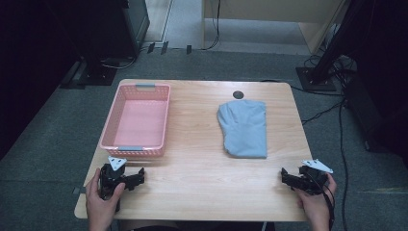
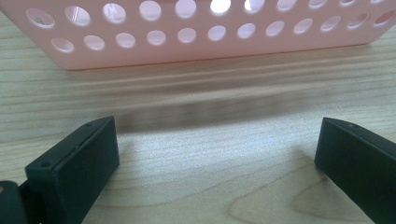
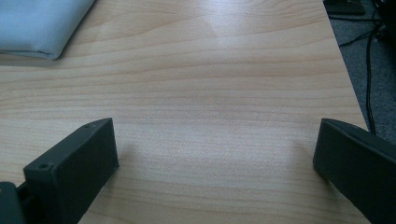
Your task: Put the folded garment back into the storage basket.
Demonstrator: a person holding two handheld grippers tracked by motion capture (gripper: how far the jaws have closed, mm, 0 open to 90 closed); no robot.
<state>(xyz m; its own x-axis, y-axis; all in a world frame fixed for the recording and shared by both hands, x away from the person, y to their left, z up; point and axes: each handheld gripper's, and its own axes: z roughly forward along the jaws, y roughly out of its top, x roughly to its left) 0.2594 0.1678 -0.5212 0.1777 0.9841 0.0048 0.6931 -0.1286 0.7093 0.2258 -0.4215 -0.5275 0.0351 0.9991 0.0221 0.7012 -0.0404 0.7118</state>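
Note:
A folded light blue garment (image 1: 244, 128) lies on the right half of the wooden table (image 1: 192, 168); its corner (image 3: 39, 25) shows at the top left of the right gripper view. A pink perforated basket (image 1: 138, 119) stands on the left half, and its near wall (image 2: 201, 32) faces the left gripper view. My left gripper (image 1: 137, 177) rests near the table's front left, just in front of the basket, jaws wide open with bare wood between them (image 2: 217, 154). My right gripper (image 1: 285, 176) sits at the front right, open and holding nothing (image 3: 215, 154).
A dark round grommet (image 1: 237, 95) sits near the table's far edge. Grey carpet surrounds the table. Black stands and cables (image 1: 332, 115) lie to the right. The table's right edge (image 3: 348, 79) runs close beside my right gripper.

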